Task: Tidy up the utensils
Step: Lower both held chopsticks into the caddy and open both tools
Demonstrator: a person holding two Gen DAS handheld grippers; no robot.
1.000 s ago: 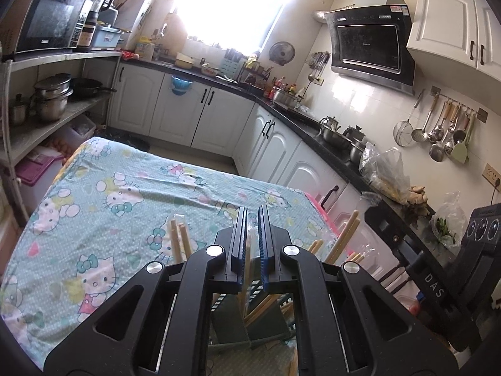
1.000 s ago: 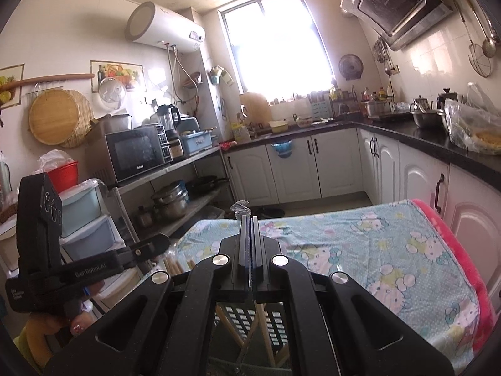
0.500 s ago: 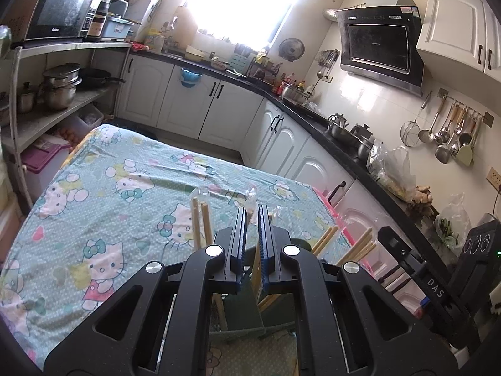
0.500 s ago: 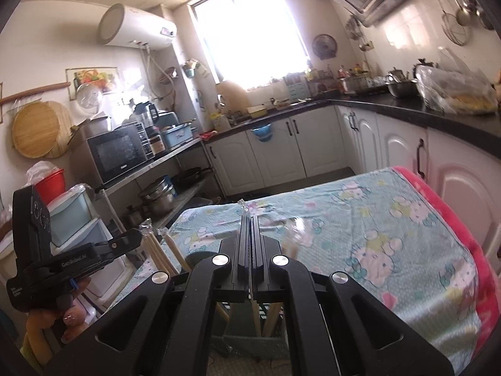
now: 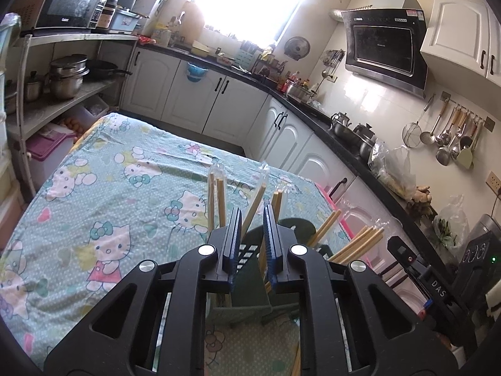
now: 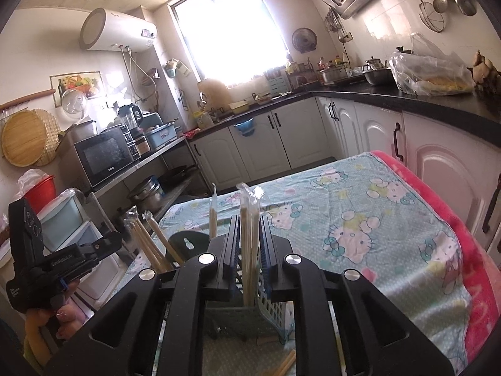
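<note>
both tools (image 5: pixel 252 219) (image 6: pixel 247 228) spread, loosely flanking wrapped chopsticks (image 6: pixel 249 219) upright in green holder (image 6: pixel 238 322).

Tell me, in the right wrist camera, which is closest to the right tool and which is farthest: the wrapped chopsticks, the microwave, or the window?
1. Wrapped chopsticks: right between the right tool fingers, standing in the green holder.
2. Microwave: off to the left, on the shelf.
3. Window: farthest, on the back wall.
</note>
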